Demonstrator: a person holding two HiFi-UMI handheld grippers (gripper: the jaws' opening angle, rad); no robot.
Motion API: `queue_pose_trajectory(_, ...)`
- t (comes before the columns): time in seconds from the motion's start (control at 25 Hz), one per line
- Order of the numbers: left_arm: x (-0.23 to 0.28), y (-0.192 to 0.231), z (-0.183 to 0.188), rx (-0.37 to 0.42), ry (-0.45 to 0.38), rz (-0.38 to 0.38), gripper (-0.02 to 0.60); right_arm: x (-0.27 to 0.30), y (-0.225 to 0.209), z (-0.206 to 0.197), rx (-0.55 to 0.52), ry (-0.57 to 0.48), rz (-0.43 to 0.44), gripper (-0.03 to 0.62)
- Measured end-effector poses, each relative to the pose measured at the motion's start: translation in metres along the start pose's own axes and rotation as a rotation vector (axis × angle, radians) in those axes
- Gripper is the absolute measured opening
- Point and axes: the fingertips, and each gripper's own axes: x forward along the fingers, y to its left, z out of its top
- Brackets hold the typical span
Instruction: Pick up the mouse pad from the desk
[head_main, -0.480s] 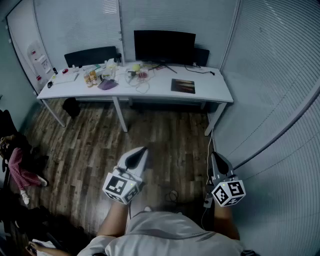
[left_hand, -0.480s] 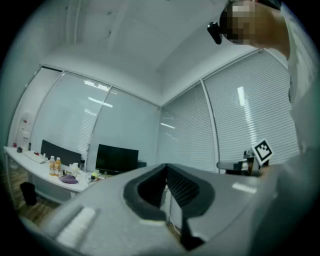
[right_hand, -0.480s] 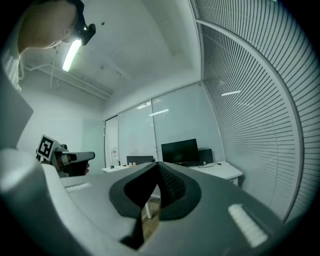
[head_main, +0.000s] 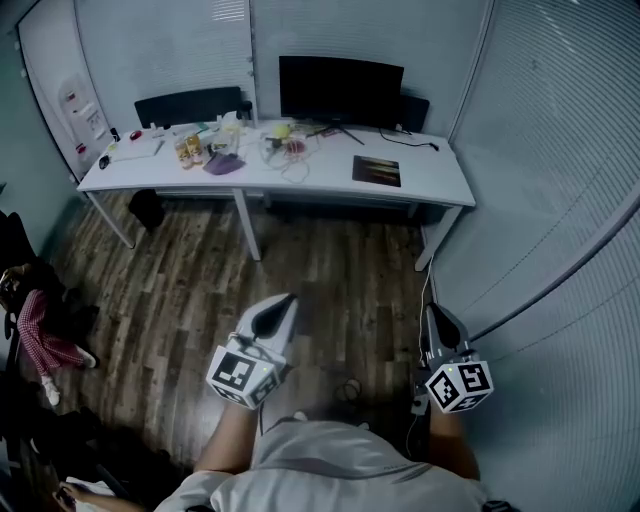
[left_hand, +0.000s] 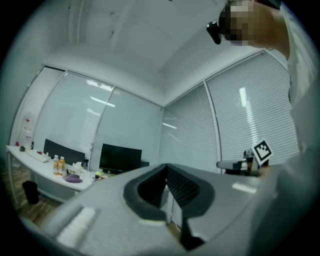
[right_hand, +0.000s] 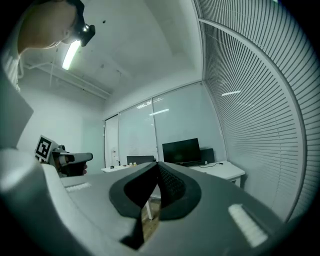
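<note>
A dark rectangular mouse pad (head_main: 376, 171) lies flat on the right part of a long white desk (head_main: 440, 185) at the far side of the room. My left gripper (head_main: 283, 302) is shut and empty, held level over the wooden floor, far short of the desk. My right gripper (head_main: 434, 313) is shut and empty too, close to the blind-covered wall on the right. In the left gripper view the left gripper (left_hand: 166, 167) has its jaws closed together, with the desk (left_hand: 30, 157) small and distant. The right gripper view shows the right gripper (right_hand: 157, 165) closed, with the desk (right_hand: 227, 170) ahead.
A black monitor (head_main: 341, 92) stands behind the mouse pad, with a cable beside it. Bottles, a purple cloth (head_main: 222, 165) and small clutter cover the desk's middle and left. A dark chair back (head_main: 190, 106) sits behind. Cables (head_main: 345, 390) lie on the floor near me.
The desk has shifted slightly right and down in the head view. Both grippers stay shut in about the same place.
</note>
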Motion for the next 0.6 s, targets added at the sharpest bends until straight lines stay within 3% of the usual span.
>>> queue_pose_trajectory(0.4, -0.033, 0.052, 0.0, 0.001, -0.001, -0.004, 0.002, 0.035, 0.055, -0.015, 0.053, -0.033, 0.05, 0.003)
queue_pose_trajectory(0.6, -0.044, 0.078, -0.014, -0.039, 0.021, 0.002, 0.001, 0.052, 0.074, -0.025, 0.074, -0.001, 0.052, 0.003)
